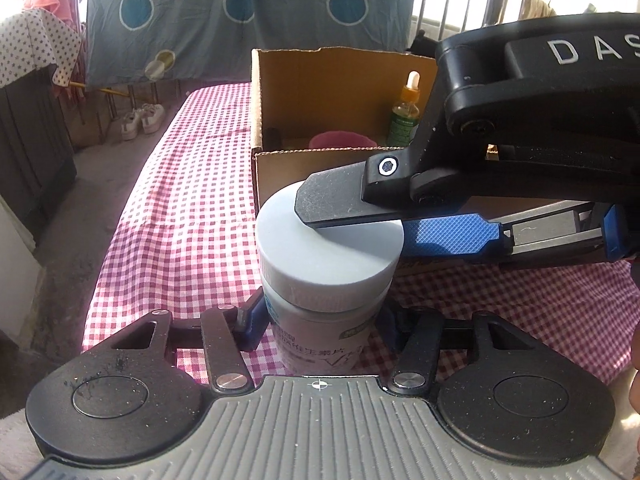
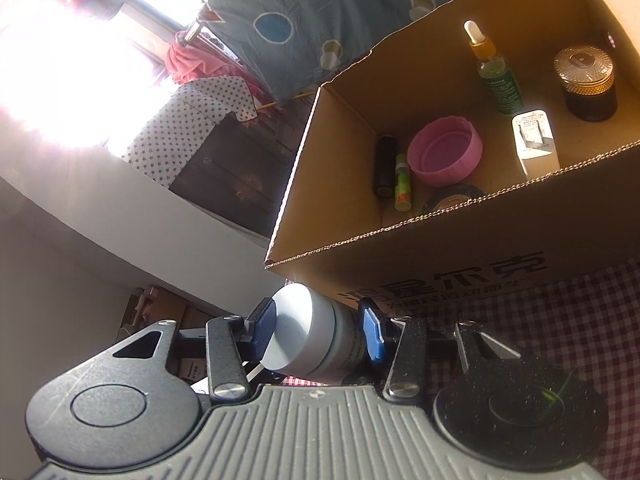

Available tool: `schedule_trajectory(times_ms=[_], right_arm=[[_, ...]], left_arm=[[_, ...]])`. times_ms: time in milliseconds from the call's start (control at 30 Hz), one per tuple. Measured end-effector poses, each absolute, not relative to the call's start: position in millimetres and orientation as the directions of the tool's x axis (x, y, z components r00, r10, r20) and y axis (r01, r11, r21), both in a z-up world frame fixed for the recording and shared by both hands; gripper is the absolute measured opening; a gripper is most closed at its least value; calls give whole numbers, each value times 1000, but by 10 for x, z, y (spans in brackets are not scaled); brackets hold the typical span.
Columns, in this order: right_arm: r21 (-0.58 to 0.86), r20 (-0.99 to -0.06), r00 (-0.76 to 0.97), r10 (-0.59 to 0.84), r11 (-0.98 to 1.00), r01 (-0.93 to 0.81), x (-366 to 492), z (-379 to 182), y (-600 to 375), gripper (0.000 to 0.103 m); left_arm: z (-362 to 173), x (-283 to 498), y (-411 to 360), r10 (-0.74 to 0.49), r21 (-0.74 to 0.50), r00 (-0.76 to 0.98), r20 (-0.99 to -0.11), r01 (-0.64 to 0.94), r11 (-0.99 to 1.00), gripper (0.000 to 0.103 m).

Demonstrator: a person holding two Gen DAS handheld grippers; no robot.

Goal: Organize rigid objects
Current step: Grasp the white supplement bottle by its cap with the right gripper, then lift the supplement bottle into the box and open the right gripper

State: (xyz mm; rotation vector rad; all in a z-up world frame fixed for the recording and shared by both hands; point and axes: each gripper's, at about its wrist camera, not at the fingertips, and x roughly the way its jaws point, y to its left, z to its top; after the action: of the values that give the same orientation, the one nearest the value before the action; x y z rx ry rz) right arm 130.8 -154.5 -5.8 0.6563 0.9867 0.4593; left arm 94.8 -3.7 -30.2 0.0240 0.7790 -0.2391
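The bottle [image 1: 320, 300] stands upright on the checked cloth [image 1: 168, 200], just in front of the box [image 2: 460, 264]. The left gripper [image 1: 320, 320] clamps the bottle's body, its blue pads against both sides. The right gripper [image 2: 316, 330] pinches the bottle at its white cap [image 1: 328, 248], one finger [image 1: 344, 196] lying across the cap top.

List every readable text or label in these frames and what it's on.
"DAS", cut off by the frame edge: white letters on the right gripper arm.
Large Chinese characters on the cardboard box front: partly shadowed, not reliably readable.
Chinese print on the white bottle label: blurred, unreadable.
Dropper bottle green label: too small.
White packet print: too small.
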Motion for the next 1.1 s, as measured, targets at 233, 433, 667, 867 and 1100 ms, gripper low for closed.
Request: schedule_trajectory(times_ms=[233, 433, 667, 867, 1100], right_arm=[[692, -608, 485, 629, 719, -66, 1279, -35, -1543, 47], [696, -598, 491, 634, 714, -73, 1259, -5, -1566, 48], [706, -578, 496, 648, 702, -95, 1192, 70, -1602, 48], [724, -512, 524, 681, 670, -164, 1061, 344, -1645, 48], [703, -382, 615, 690, 649, -292, 969, 971, -1804, 48]], left_arm=[[-286, 918, -62, -199, -61, 691, -695, 219, 974, 53], [-245, 859, -72, -198, -56, 701, -685, 221, 974, 53], [-183, 747, -105, -182, -35, 719, -671, 215, 976, 53], [106, 554, -141, -159, 12, 768, -620, 212, 977, 53], [689, 478, -336, -173, 92, 838, -518, 256, 962, 53]])
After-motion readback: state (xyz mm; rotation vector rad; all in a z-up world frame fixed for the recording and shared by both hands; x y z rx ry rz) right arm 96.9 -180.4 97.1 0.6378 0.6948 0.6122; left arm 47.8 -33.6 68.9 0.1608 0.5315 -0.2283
